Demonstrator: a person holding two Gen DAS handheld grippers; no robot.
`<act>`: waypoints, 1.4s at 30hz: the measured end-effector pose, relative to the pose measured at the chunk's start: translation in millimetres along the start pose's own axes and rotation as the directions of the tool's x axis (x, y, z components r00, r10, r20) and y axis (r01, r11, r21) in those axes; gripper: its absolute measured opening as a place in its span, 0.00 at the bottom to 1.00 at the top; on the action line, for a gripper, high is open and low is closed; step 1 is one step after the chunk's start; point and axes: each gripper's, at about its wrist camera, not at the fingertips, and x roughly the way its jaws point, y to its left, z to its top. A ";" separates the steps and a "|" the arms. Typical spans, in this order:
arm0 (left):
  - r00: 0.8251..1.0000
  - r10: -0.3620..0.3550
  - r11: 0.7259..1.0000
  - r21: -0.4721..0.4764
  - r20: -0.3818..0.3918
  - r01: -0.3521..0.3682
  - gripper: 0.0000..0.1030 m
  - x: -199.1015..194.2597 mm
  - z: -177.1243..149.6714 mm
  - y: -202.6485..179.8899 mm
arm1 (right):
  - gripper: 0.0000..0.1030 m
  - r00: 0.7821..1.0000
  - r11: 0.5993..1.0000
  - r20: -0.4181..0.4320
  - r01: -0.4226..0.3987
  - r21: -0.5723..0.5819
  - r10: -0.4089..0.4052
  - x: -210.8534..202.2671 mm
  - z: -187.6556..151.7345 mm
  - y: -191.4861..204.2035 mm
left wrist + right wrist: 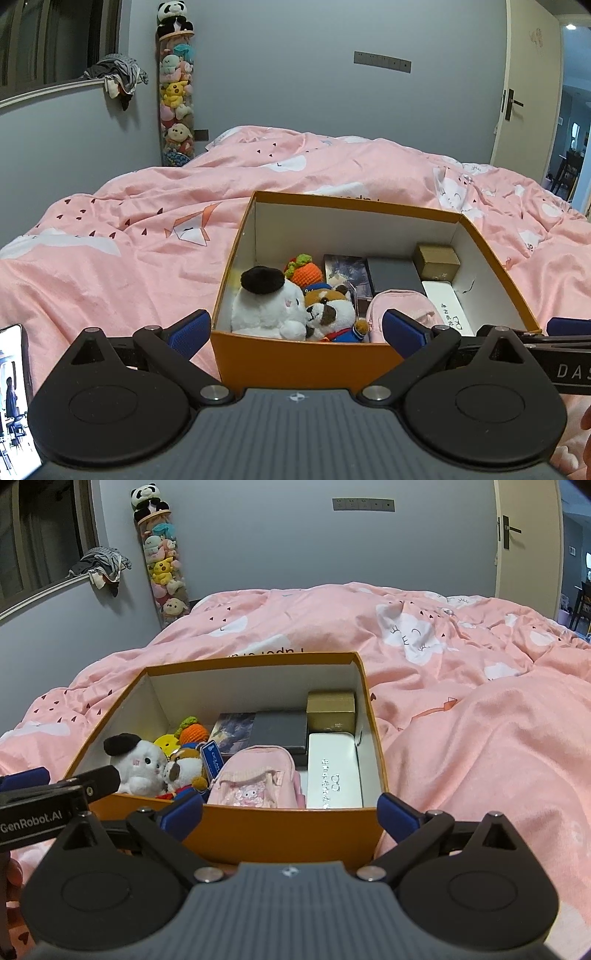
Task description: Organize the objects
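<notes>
Nearest to the cameras, the left gripper and the right gripper are both held with their fingers wide apart and nothing between them, just before the near wall of the orange box, which is placed on the pink duvet. The near wall is crossed by both sets of blue pads, so the box could be pushed or tipped on the soft bedding if either gripper is moved forward without being lifted first. Inside, at the near left, a white plush and a brown dog plush are pressed together; if one is pulled, the other can be dragged with it. Beside them a pink pouch is seen, and to its right a white glasses case is laid along the right wall. The case looks smooth, so it may slip from the pads if it is gripped badly. Further in, a crocheted carrot, a picture card box, a dark grey box and a gold box are packed closely, with little room for fingers between them. Because the grippers are close side by side, a collision between them is also judged possible. Whether anything remains to be put in cannot be told.
</notes>
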 end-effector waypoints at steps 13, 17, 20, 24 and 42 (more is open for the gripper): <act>1.000 0.004 1.000 0.000 -0.014 -0.004 1.00 1.3 -1.0 1.2 | 0.99 1.000 1.000 -0.011 -0.001 0.008 0.001 1.3 -1.8 -0.7; 1.000 0.006 1.000 -0.001 -0.016 -0.006 1.00 1.5 -1.3 1.7 | 0.99 1.000 1.000 -0.017 -0.003 0.007 0.003 1.5 -2.4 -0.2; 1.000 0.005 1.000 0.000 -0.019 -0.005 1.00 1.6 -1.5 1.8 | 0.99 1.000 1.000 -0.022 -0.005 0.009 0.005 2.1 -2.7 -0.2; 1.000 0.005 1.000 0.004 -0.025 -0.004 1.00 2.3 -1.5 1.9 | 0.99 1.000 1.000 -0.025 -0.003 0.011 0.003 2.7 -2.8 -0.1; 0.999 0.008 1.000 0.006 -0.033 -0.008 1.00 3.9 -1.9 2.1 | 0.99 0.999 1.000 -0.040 -0.001 0.018 0.002 4.5 -3.9 -0.8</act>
